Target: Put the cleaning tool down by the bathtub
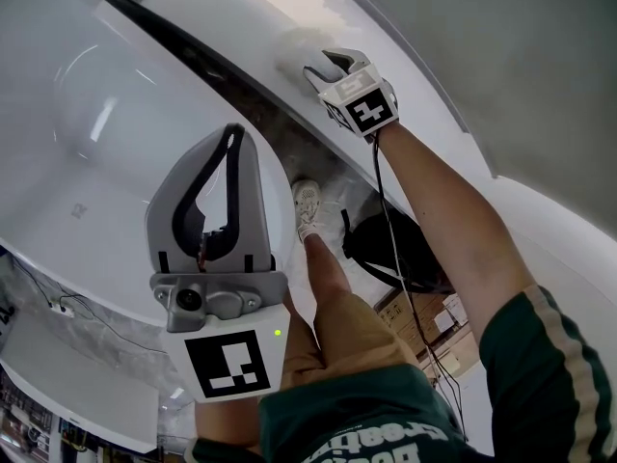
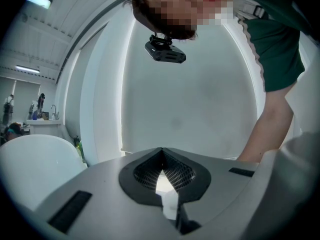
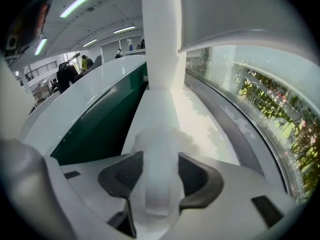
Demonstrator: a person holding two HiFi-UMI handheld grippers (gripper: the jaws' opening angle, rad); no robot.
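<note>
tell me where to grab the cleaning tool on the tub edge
Grip the cleaning tool by its slim straight handle, coming from the handle's free end as the right hand-held gripper does now; the fluffy head is wide and soft.

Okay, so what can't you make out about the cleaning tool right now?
The cleaning tool: shape and far end, blurred white on the white bathtub, right gripper view.
Same tool, head view: covered by the right gripper.
Whether the jaws press on it: too blurred close up, right gripper view.
</note>
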